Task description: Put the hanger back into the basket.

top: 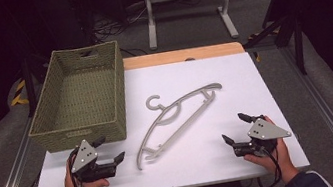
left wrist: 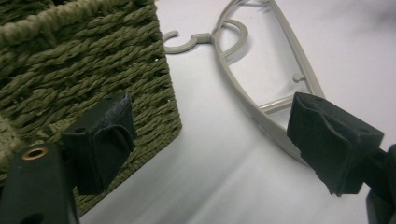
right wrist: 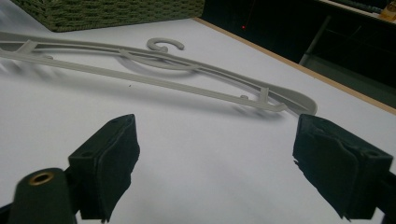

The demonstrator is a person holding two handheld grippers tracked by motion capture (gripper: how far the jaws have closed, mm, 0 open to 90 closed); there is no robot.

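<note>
A grey plastic hanger (top: 176, 116) lies flat on the white tabletop (top: 225, 155), running diagonally from near left to far right, hook toward the basket. A green woven basket (top: 79, 97) stands empty at the far left. My left gripper (top: 108, 150) rests near the basket's front right corner, open, with nothing between its jaws. In the left gripper view the basket wall (left wrist: 84, 70) is left and the hanger (left wrist: 261, 60) right. My right gripper (top: 236, 128) is open at the near right, empty, the hanger (right wrist: 154, 70) lying ahead of it.
The table's wooden far edge (top: 184, 55) shows past the white surface. Beyond it stands a white metal frame (top: 188, 4) on a dark floor. Bare tabletop lies between the two grippers and right of the hanger.
</note>
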